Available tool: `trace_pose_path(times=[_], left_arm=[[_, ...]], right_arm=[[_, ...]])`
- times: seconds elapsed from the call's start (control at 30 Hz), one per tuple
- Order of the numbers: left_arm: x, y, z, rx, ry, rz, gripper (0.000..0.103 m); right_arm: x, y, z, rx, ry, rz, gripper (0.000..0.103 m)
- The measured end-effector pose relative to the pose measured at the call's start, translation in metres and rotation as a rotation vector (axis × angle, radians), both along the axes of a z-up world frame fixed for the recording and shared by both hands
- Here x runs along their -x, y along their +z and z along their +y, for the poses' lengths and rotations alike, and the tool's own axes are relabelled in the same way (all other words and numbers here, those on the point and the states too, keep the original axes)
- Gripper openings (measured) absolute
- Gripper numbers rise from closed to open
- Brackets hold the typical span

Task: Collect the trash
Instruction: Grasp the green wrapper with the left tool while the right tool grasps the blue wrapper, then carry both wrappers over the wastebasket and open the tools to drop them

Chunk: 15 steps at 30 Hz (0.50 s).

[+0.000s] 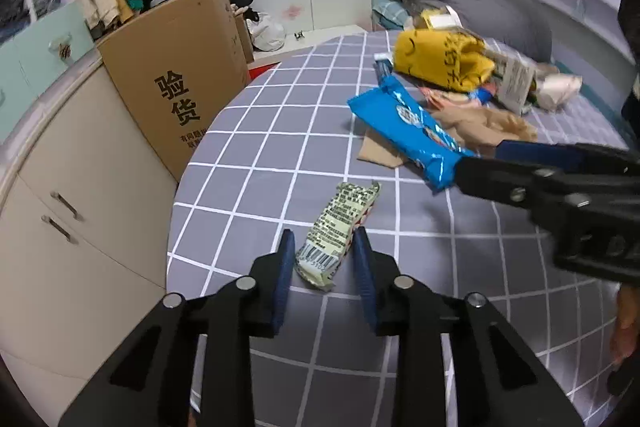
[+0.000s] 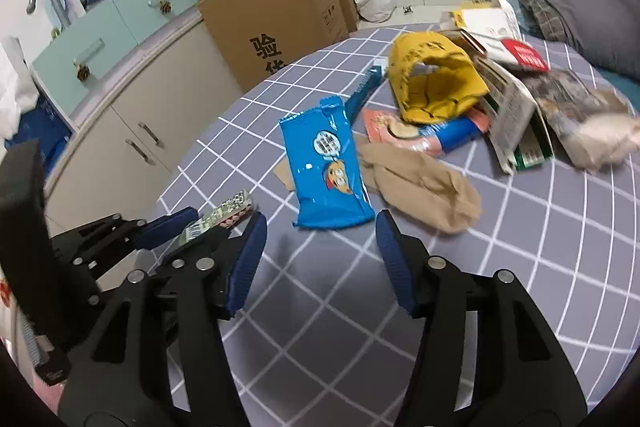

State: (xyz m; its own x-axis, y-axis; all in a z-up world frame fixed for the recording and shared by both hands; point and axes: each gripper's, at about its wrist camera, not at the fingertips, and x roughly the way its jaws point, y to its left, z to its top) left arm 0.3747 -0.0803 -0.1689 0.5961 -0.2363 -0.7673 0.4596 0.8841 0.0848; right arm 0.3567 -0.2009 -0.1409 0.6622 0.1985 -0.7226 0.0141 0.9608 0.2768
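Working from the big brown cardboard box (image 1: pixel 176 67) with black characters, which stands on the floor against the cream cabinet doors (image 1: pixel 80 195) left of the bed: the grey bedsheet with a white grid (image 1: pixel 280 131) starts right beside it.

Nearest that box on the sheet is our pale green flattened snack wrapper with a barcode (image 1: pixel 338 231). Our left tongs (image 1: pixel 323 247) sit around its barcode end, one blue pad on each side, narrowed in; from the left wrist view there's a sliver of gap at each pad, so we can't say it's properly pinched.

Further right of the box lies the shiny blue foil snack packet (image 2: pixel 326 167), flat on the sheet. Our right tongs (image 2: pixel 320 223) are about half open, with the packet's near edge just in front of the tips and nothing gripped.

Further right again from the box is the main heap: a tan crumpled paper bag (image 2: pixel 420 187) touching the blue packet, a yellow crumpled plastic bag (image 2: pixel 432 83) behind it, plus cartons and printed wrappers, all piled together.
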Motion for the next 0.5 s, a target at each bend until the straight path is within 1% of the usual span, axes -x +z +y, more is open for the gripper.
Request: trace_pose_path(times=[0.07,0.1,0.17,0.23,0.3,0.37,0.4,0.5], left_arm=[[-0.003,0.002,0.009,0.058,0.049,0.014,0.026],[-0.004,0.003,0.012,0.071,0.069,0.014,0.025],[-0.009,0.006,0.025,0.133,0.141,0.020,0.025],[-0.009,0.010,0.036,0.170,0.196,0.017,0.025],[-0.007,0.013,0.042,0.177,0.216,0.003,0.025],[-0.006,0.018,0.047,0.181,0.234,-0.012,0.025],[-0.005,0.021,0.050,0.188,0.245,-0.016,0.025],[-0.006,0.024,0.058,0.206,0.265,-0.009,0.025]], right_arm=[[-0.008,0.001,0.007,0.020,0.022,0.001,0.052],[-0.012,0.001,0.010,0.037,0.025,0.002,0.051],[-0.021,-0.002,0.016,0.096,0.025,0.008,0.051],[-0.028,-0.005,0.019,0.138,0.024,0.021,0.049],[-0.035,-0.011,0.022,0.180,0.021,0.043,0.044],[-0.037,-0.013,0.023,0.204,0.025,0.044,0.043],[-0.038,-0.013,0.025,0.218,0.024,0.045,0.038],[-0.039,-0.011,0.030,0.250,0.038,0.038,0.030]])
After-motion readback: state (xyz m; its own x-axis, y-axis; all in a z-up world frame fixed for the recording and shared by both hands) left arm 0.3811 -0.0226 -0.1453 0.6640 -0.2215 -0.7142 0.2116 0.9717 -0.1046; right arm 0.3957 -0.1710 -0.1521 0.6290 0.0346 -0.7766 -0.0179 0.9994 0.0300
